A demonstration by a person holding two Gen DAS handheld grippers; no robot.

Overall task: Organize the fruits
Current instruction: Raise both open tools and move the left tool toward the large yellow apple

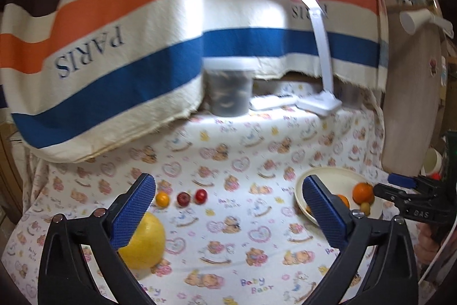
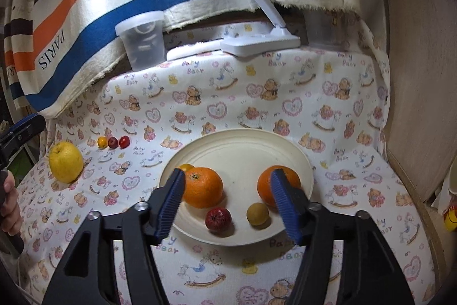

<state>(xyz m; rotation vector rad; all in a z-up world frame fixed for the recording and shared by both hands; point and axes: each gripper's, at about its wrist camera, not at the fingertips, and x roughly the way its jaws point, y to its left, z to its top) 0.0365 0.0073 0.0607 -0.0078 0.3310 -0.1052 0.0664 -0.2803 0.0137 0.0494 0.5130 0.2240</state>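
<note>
Fruit lies scattered over a tablecloth (image 1: 228, 150) printed with little bears. From the left wrist camera, the left gripper (image 1: 228, 212) stands wide open above the cloth with nothing between its blue pads. Just behind its left finger sits a large yellow fruit (image 1: 148, 245), partly hidden by that finger. Further back, three small fruits form a short row: a small orange-yellow one (image 1: 162, 199), a dark red one (image 1: 183, 199) and a brighter red one (image 1: 200, 195), close together. To the right a cream plate (image 1: 337, 176) holds an orange (image 1: 362, 192) and a small yellowish fruit (image 1: 365, 207); another orange (image 1: 342, 200) peeks out from behind the right finger. The right gripper (image 1: 400, 185) reaches in from the right edge beside the plate. A lit desk lamp (image 1: 320, 102) and a clear tub (image 1: 228, 93) stand at the back under a striped cloth (image 1: 114, 47).

From the right wrist camera, the right gripper (image 2: 228, 202) hangs over the near half of the plate (image 2: 240, 145), its jaws parted and empty. On the plate lie an orange (image 2: 202, 186) just beside the left finger, a second orange (image 2: 265, 185) partly behind the right finger, a small red fruit (image 2: 218, 219), a small yellowish fruit (image 2: 257, 214), and a small orange-yellow fruit (image 2: 187, 167) tucked behind the first orange. Off to the left the large yellow fruit (image 2: 65, 162) rests on the cloth, the row of three small fruits (image 2: 113, 142) behind it. A hand (image 2: 10, 207) shows at the left edge.
</note>
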